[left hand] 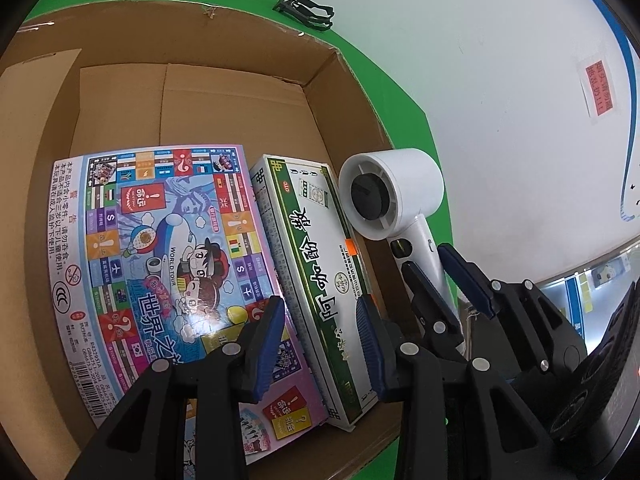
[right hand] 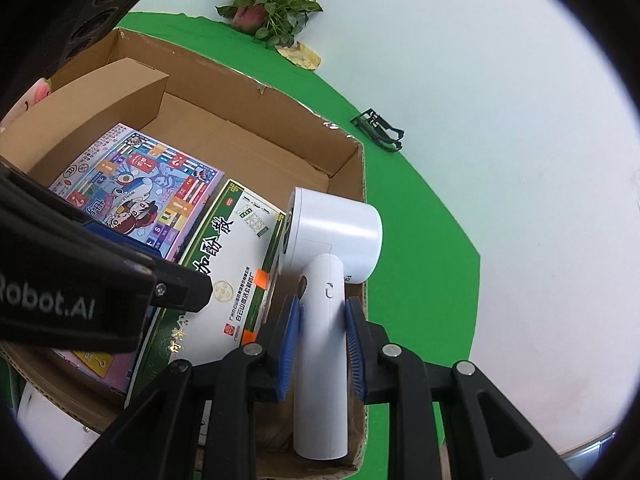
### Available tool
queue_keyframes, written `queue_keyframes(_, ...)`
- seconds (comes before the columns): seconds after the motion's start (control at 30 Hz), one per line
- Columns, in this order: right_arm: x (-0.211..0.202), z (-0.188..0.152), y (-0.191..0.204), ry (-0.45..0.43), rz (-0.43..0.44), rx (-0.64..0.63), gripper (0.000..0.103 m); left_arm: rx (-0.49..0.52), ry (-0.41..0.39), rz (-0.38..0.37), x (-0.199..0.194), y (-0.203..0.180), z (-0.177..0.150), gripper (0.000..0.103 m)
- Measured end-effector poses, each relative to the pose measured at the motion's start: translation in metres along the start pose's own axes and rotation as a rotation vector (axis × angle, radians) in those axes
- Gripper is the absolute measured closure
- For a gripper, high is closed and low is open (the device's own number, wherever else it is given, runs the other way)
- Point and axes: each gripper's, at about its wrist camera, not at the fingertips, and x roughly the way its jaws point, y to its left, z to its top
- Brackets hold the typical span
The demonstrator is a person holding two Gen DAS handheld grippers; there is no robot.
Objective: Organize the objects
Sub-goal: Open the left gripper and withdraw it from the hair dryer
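An open cardboard box [left hand: 224, 92] [right hand: 248, 124] sits on a green mat. Inside lie a colourful board game box [left hand: 160, 256] [right hand: 136, 196] and a white-and-green carton [left hand: 320, 272] [right hand: 224, 284] beside it. My right gripper [right hand: 322, 340] [left hand: 448, 276] is shut on the handle of a white hair dryer [right hand: 328, 264] [left hand: 396, 196] and holds it upright at the box's right wall, next to the carton. My left gripper [left hand: 324, 340] is open and empty, just above the board game box and the carton; its body shows in the right wrist view [right hand: 80, 280].
A black clip-like frame [left hand: 306, 10] [right hand: 380, 130] lies on the mat's edge beyond the box. A potted plant [right hand: 268, 4] stands at the far side. White surface surrounds the green mat [left hand: 384, 92] [right hand: 416, 216].
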Motion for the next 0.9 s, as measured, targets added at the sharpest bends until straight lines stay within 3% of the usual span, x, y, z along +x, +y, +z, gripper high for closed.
queue_keyframes(0.33, -0.019, 0.001, -0.006, -0.086, 0.001, 0.027, 0.082, -0.015, -0.006, -0.013, -0.008, 0.005, -0.002, 0.067)
queue_keyframes(0.37, -0.019, 0.001, -0.006, -0.089, -0.003, 0.024, 0.085, -0.015, -0.007, -0.012, -0.008, 0.005, -0.003, 0.067)
queue_keyframes(0.4, -0.020, 0.000, -0.006, -0.091, -0.005, 0.021, 0.101, -0.015, -0.007, -0.010, -0.009, 0.004, -0.003, 0.067)
queue_keyframes(0.43, -0.021, -0.001, -0.005, -0.095, -0.016, 0.015, 0.102, -0.015, -0.008, -0.009, -0.010, 0.003, -0.004, 0.067)
queue_keyframes(0.73, -0.026, -0.007, -0.023, -0.099, 0.065, 0.107, 0.099, 0.006, -0.025, 0.009, -0.014, -0.001, -0.007, 0.067)
queue_keyframes(0.77, -0.029, -0.009, -0.025, -0.110, 0.072, 0.118, 0.092, 0.019, -0.047, 0.017, -0.018, -0.003, -0.007, 0.067)
queue_keyframes(0.83, -0.035, -0.011, -0.031, -0.133, 0.094, 0.144, 0.065, 0.057, -0.099, 0.038, -0.032, -0.011, -0.011, 0.067)
queue_keyframes(0.87, -0.038, -0.013, -0.033, -0.145, 0.113, 0.155, 0.038, 0.085, -0.141, 0.067, -0.043, -0.017, -0.016, 0.066)
queue_keyframes(0.9, -0.041, -0.015, -0.037, -0.160, 0.135, 0.171, 0.019, 0.107, -0.177, 0.094, -0.053, -0.022, -0.020, 0.065)
